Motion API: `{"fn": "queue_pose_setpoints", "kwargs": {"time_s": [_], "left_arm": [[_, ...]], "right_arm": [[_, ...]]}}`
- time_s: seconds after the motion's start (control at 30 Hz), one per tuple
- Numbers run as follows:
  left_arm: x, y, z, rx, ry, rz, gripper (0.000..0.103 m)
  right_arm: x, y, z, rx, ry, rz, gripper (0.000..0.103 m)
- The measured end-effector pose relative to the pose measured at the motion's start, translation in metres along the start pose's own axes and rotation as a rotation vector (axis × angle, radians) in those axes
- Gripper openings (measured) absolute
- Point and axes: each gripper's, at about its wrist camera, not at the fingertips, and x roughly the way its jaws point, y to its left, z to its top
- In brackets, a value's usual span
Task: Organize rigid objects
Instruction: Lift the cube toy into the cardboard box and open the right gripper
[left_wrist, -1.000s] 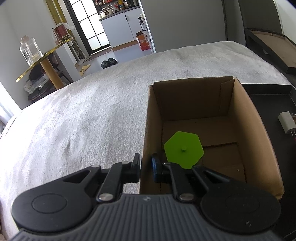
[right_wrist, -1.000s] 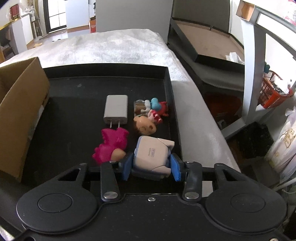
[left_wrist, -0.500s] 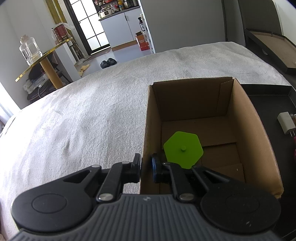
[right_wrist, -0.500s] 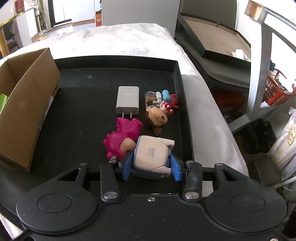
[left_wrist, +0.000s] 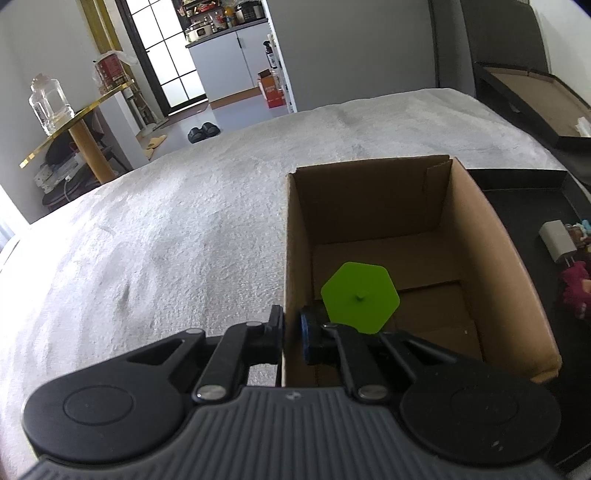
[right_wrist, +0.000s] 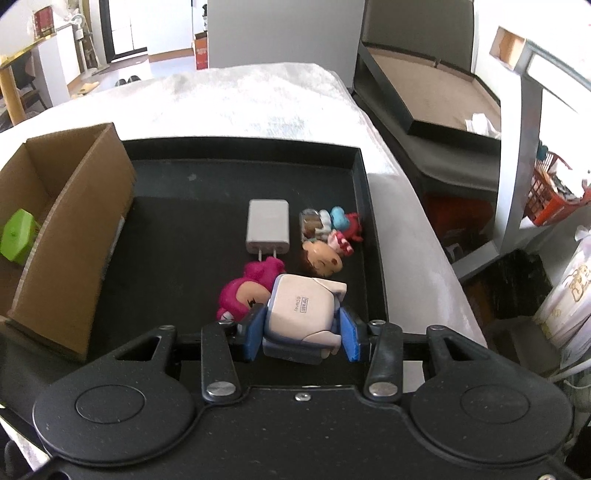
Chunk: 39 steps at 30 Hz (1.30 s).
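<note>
Box holds green hexagon, tray toys

Matt brown cardboard box, smooth green plastic hexagon inside; fuzzy white cloth underneath, matt black tray beside.

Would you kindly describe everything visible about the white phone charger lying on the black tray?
The white phone charger is a rounded rectangular block, apparently smooth plastic, lying flat on the black tray. Its two metal prongs point toward the camera, reaching the pink figurine; contact there cannot be told. A cluster of small toy figures lies just right of it, apart. No gripper touches it.
</note>
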Motion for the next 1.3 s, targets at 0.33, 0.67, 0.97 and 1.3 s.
{"fn": "queue_pose_setpoints", "kwargs": {"time_s": [0.33,0.67,0.97,1.3], "left_arm": [[-0.006,0.007,-0.006,0.002,-0.007,-0.059,0.007],[-0.007,0.013,-0.007,-0.025,0.008,-0.067,0.007],[-0.004,0.013,-0.004,-0.029,0.020,-0.057,0.007],[0.002,0.012,-0.002,-0.031,0.045,-0.034,0.008]], "right_arm": [[-0.022,0.017,0.010,-0.023,-0.058,0.011,0.042],[-0.038,0.039,0.016,-0.069,-0.102,0.031,0.042],[-0.047,0.057,0.027,-0.102,-0.137,0.055,0.042],[-0.051,0.084,0.045,-0.170,-0.186,0.098,0.042]]}}
